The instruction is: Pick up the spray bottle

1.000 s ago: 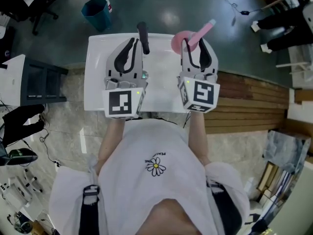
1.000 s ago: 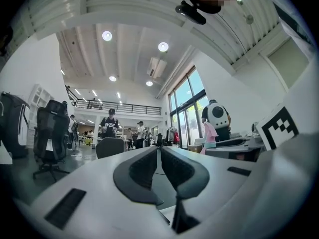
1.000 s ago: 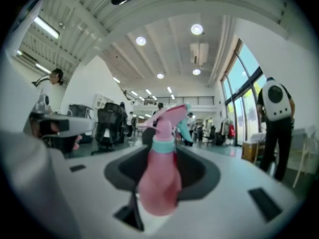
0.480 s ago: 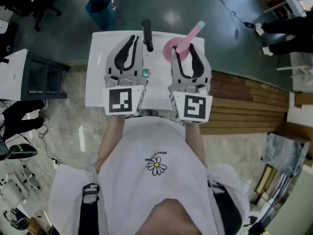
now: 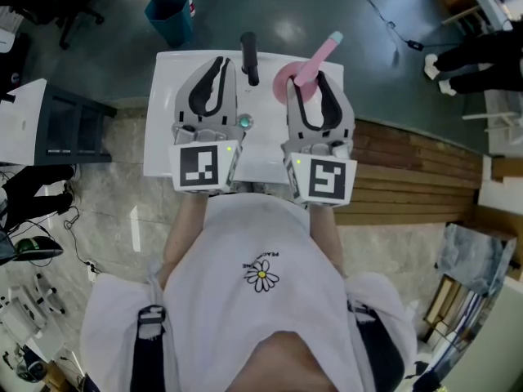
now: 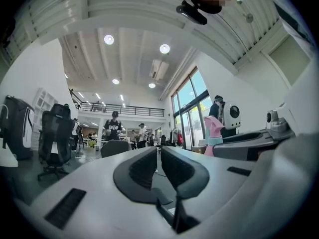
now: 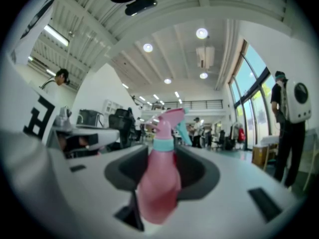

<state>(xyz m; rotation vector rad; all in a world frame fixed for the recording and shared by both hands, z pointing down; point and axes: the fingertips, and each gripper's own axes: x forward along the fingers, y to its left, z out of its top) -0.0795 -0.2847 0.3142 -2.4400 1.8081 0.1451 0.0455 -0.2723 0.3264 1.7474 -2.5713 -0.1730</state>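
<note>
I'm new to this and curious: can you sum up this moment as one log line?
right gripper: shut on bottle | left gripper: shut, empty | bottle: upright

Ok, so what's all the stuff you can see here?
table: one, white, in front of the person
spray bottle: one, pink with a teal collar, held in the right gripper over the table
black object: one, black, on the table's far edge
bin: one, blue, on the floor beyond the table
wooden boards: several, brown, on the floor at right
left gripper: one, grey, shut and empty, over the table
right gripper: one, grey, shut on the spray bottle
</note>
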